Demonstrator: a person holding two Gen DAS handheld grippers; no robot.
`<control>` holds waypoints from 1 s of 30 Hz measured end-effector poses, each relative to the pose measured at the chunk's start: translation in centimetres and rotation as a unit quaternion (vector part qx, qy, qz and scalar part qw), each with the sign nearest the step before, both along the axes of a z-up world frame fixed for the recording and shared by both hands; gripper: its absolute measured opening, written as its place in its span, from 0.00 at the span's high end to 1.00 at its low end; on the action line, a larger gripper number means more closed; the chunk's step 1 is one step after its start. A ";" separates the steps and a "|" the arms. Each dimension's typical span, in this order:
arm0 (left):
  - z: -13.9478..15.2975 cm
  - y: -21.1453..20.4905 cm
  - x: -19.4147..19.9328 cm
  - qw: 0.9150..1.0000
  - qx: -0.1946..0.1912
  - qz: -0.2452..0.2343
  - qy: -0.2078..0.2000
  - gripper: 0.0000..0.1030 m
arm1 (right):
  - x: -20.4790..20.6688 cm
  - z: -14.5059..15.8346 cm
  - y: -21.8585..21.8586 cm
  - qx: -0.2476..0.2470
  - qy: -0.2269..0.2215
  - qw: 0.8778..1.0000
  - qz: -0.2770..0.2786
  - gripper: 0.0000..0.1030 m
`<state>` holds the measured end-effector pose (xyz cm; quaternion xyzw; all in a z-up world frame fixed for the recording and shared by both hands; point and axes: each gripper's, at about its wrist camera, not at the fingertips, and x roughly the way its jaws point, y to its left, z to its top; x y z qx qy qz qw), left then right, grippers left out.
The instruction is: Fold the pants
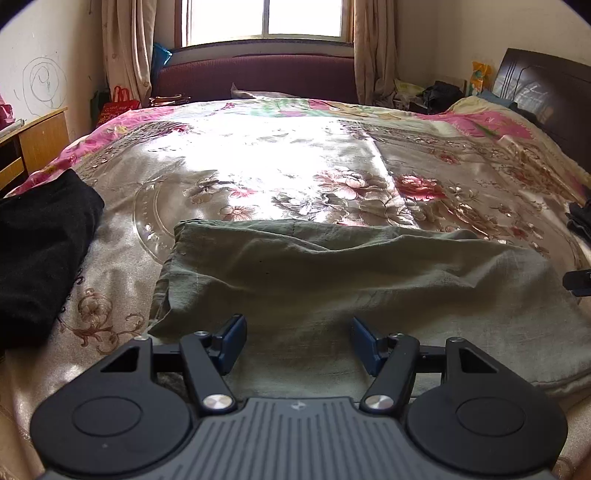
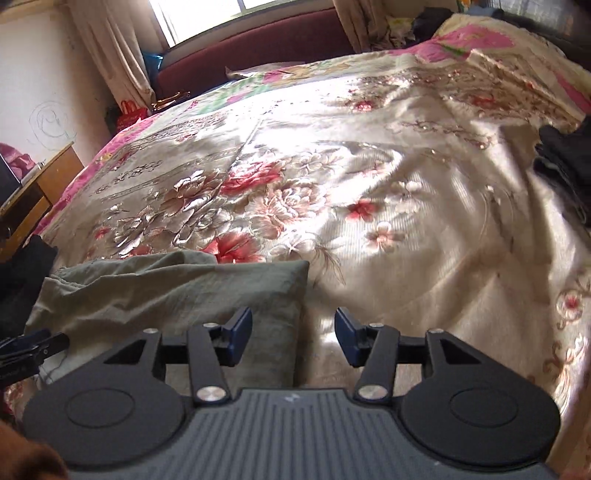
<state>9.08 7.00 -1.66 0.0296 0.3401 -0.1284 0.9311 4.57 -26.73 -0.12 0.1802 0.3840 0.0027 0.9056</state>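
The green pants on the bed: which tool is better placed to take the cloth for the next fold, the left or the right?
Probably the left. The left tool hangs open with the green pants between its fingers. The right tool, also open, straddles the pants' right edge, half over the bedspread.

Lighting: my far window (image 1: 264,18) overexposed; daylight glare bleaches the satin bedspread (image 1: 258,147) mid-bed. Near foreground shadowed. Fisheye bending, dark corner vignetting; right view slightly blurred.

home bedroom: bed (image 1: 258,155), curtains (image 1: 125,44)
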 end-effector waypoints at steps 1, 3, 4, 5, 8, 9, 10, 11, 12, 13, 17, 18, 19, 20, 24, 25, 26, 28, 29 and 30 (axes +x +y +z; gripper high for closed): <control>0.0 -0.5 -0.1 1.000 0.005 -0.008 0.001 0.26 | -0.3 -0.5 -0.5 0.040 0.009 0.999 -0.001 0.49; -0.1 -1.2 -0.3 1.000 0.010 -0.018 0.009 0.26 | -0.6 -1.8 -1.3 0.117 0.020 0.993 0.003 0.49; -0.2 -1.5 -0.3 1.000 0.009 -0.022 0.016 0.26 | -0.4 -3.0 -1.4 0.173 0.031 0.984 0.011 0.48; -0.3 -1.7 -0.3 1.000 0.008 -0.021 0.020 0.26 | -0.1 -4.0 -1.6 0.213 0.032 0.976 0.015 0.47; -0.2 -2.0 -0.2 0.999 0.010 -0.016 0.031 0.26 | 1.0 -6.2 -2.7 0.288 0.016 0.957 -0.004 0.49; -0.1 -2.1 0.0 0.999 0.012 -0.016 0.036 0.26 | 1.2 -6.6 -3.2 0.316 0.013 0.948 -0.017 0.57; 0.1 -2.4 0.1 0.999 0.016 -0.016 0.038 0.26 | 1.5 -6.8 -3.5 0.339 0.010 0.940 -0.024 0.90; 0.3 -2.6 0.1 0.999 0.023 -0.018 0.036 0.26 | 1.7 -6.8 -3.4 0.344 0.013 0.939 -0.023 0.94; 0.7 -2.8 -0.1 0.999 0.029 -0.020 0.031 0.26 | 1.5 -6.2 -3.3 0.353 0.016 0.935 -0.024 0.95; 1.3 -3.1 -0.5 0.999 0.033 -0.025 0.018 0.26 | 0.8 -5.1 -3.3 0.380 0.001 0.925 -0.021 0.95; 2.2 -4.6 -2.4 0.998 0.021 -0.060 -0.004 0.20 | -5.1 2.9 -2.8 0.308 -0.137 0.941 0.040 0.96; 1.6 -5.2 -2.3 0.998 0.018 -0.065 0.011 0.18 | -5.8 3.2 -3.0 0.268 -0.149 0.951 0.035 0.97; 0.5 -6.0 -2.0 0.996 0.022 -0.075 0.035 0.18 | -5.3 1.9 -3.8 0.239 -0.115 0.964 0.013 0.96; -0.2 -6.6 -1.9 0.995 0.031 -0.079 0.045 0.18 | -4.5 -0.1 -4.9 0.244 -0.056 0.968 -0.020 0.95; 0.4 -8.3 -3.1 0.994 0.035 -0.099 0.020 0.19 | -5.4 -3.2 -6.6 0.272 -0.007 0.960 -0.066 0.95; 0.6 -8.8 -3.1 0.993 0.038 -0.111 0.019 0.19 | -5.7 -3.4 -6.8 0.275 -0.008 0.959 -0.072 0.95; 0.8 -9.2 -3.1 0.991 0.049 -0.120 0.015 0.19 | -5.5 -4.1 -7.2 0.290 0.001 0.954 -0.080 0.95; 1.5 -9.8 -3.2 0.989 0.066 -0.129 -0.006 0.19 | -5.3 -4.8 -7.6 0.313 0.019 0.945 -0.091 0.93; 1.9 -9.8 -3.2 0.989 0.060 -0.133 -0.012 0.19 | -5.4 -4.6 -7.4 0.311 0.011 0.947 -0.084 0.91; 2.1 -9.8 -3.0 0.989 0.052 -0.136 -0.012 0.18 | -5.4 -4.2 -7.1 0.301 0.001 0.951 -0.074 0.89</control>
